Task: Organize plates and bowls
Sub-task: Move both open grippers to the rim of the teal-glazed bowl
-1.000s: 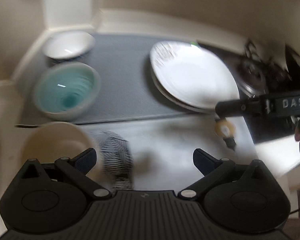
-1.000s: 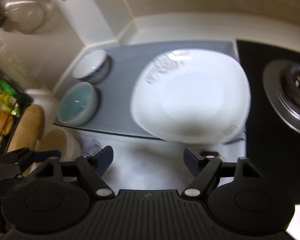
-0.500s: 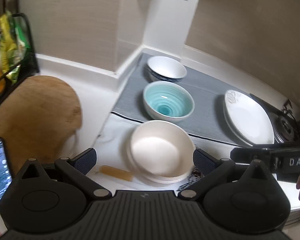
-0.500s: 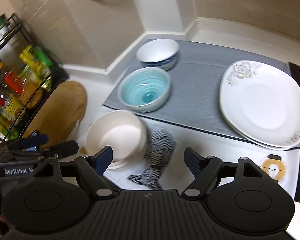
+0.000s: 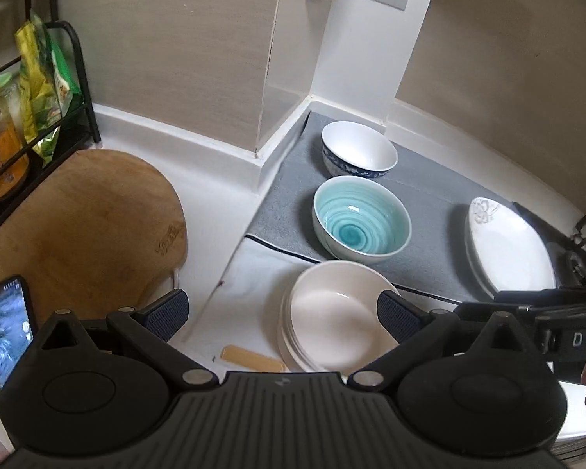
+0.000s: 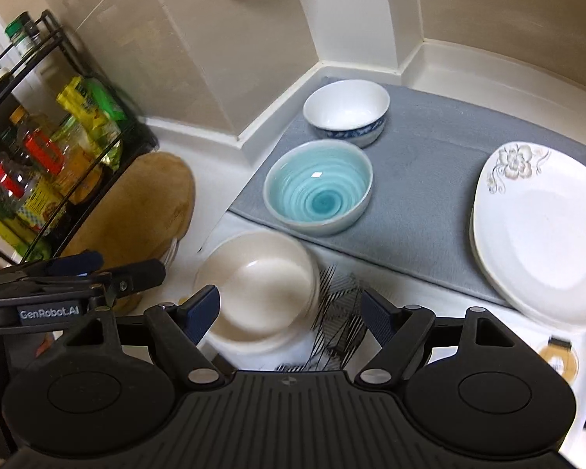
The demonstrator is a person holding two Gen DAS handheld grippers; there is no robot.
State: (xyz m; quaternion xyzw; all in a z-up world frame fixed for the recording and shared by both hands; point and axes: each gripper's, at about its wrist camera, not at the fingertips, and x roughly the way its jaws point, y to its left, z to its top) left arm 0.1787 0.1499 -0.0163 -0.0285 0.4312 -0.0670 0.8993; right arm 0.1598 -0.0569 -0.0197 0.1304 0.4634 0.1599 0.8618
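Observation:
A stack of cream bowls (image 5: 332,320) (image 6: 258,285) sits on the white counter just in front of both grippers. On the grey mat (image 5: 433,211) (image 6: 422,144) stand a teal bowl (image 5: 361,221) (image 6: 318,191), a white bowl with a blue outside (image 5: 357,148) (image 6: 347,111) behind it, and stacked white flowered plates (image 5: 508,250) (image 6: 539,230) at the right. My left gripper (image 5: 281,312) is open and empty above the counter, its right finger over the cream bowls' rim. My right gripper (image 6: 289,308) is open and empty over the cream bowls.
A round wooden board (image 5: 82,226) (image 6: 136,211) lies at the left by a black rack of jars and packets (image 6: 39,164). A striped cloth (image 6: 340,301), a tan stick (image 5: 252,357), a tape roll (image 6: 558,363) and a phone (image 5: 9,324) lie on the counter. A stove (image 5: 582,242) is at the right.
Both grippers have swung left, away from the plates toward the bowls, and pulled back. The cream bowl stack now sits between the fingers of each. Both stay open.

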